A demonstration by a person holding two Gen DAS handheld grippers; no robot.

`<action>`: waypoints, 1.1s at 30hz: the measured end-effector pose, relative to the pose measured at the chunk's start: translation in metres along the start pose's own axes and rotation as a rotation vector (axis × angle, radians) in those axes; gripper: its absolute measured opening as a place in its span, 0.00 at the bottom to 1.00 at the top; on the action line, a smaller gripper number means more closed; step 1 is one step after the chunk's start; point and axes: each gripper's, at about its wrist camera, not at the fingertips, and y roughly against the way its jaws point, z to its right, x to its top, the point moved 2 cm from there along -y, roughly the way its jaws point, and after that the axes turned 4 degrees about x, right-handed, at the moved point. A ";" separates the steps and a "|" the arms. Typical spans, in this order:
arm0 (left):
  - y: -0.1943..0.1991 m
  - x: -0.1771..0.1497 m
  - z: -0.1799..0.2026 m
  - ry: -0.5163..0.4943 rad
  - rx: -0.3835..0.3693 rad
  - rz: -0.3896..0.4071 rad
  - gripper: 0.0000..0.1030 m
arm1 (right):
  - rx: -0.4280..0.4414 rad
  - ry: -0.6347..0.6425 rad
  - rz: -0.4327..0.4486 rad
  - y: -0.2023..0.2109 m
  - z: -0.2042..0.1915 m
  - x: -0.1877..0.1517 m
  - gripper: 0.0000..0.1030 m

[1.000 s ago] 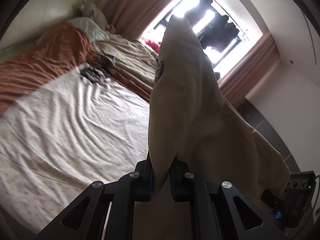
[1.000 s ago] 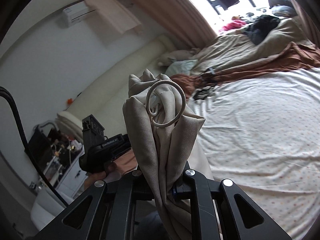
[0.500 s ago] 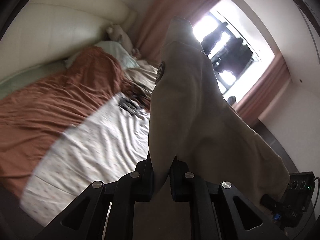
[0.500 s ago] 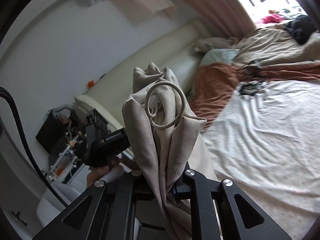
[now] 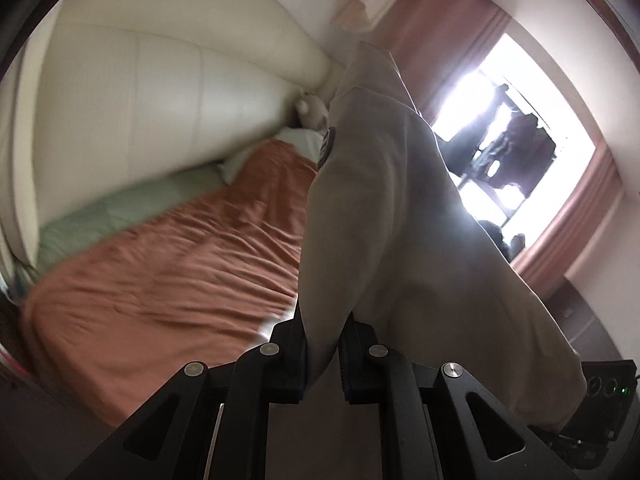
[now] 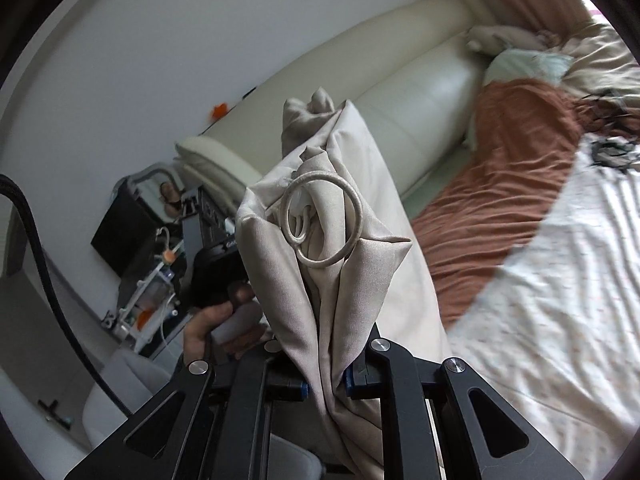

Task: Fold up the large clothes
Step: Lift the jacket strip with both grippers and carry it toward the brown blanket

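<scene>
Left wrist view: my left gripper (image 5: pixel 324 344) is clamped narrow on a fold of the large beige woven cloth (image 5: pixel 384 216), which stands up ahead of the fingers and drapes off to the right. Beyond it, left, a rust-brown wrinkled blanket (image 5: pixel 180 264) covers the bed.

Right wrist view: my right gripper (image 6: pixel 326 380) is pinched on a bunched edge of the same cloth (image 6: pixel 340 280); a pale round ring (image 6: pixel 322 220) sits on the bunch just above the fingers. My left hand (image 6: pixel 224 320) shows to the left.

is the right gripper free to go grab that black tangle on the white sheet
Probably not as things stand: the right gripper is shut on the beige garment, so it would have to let go first. The black tangle lies uncovered.
</scene>
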 end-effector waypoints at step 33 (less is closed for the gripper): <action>-0.129 0.068 -0.158 0.012 0.397 -0.096 0.11 | 0.176 -0.267 -0.206 -0.247 0.135 0.000 0.12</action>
